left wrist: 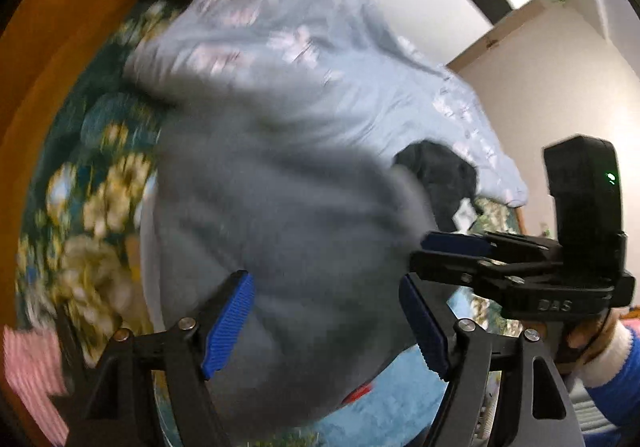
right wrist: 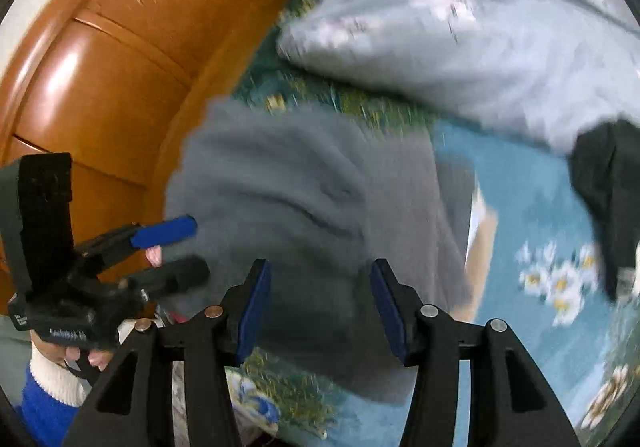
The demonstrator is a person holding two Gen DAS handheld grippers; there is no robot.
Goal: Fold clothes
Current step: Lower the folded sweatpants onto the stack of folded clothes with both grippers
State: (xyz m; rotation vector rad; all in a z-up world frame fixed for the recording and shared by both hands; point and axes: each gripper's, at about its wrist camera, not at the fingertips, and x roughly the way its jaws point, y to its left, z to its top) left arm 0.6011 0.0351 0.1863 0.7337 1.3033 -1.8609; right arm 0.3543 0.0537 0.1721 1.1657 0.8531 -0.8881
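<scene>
A grey fleecy garment (left wrist: 280, 207) (right wrist: 300, 187) lies bunched on the flowered bedsheet (left wrist: 92, 151) (right wrist: 540, 227), blurred by motion. My left gripper (left wrist: 326, 327) is open, and its blue pads (left wrist: 230, 323) straddle the near edge of the grey cloth. My right gripper (right wrist: 322, 311) is open too, with the cloth lying between its pads (right wrist: 390, 311). Each gripper shows in the other's view: the right gripper (left wrist: 444, 253) at the garment's right edge, the left gripper (right wrist: 182, 249) at its left edge.
A pale blue flowered quilt (left wrist: 300, 47) (right wrist: 480, 27) is heaped behind the garment. A black garment (left wrist: 444, 171) (right wrist: 604, 183) lies at the quilt's edge. An orange wooden headboard (left wrist: 60, 27) (right wrist: 120, 67) borders the bed on the left. A pink striped cloth (left wrist: 28, 367) lies near.
</scene>
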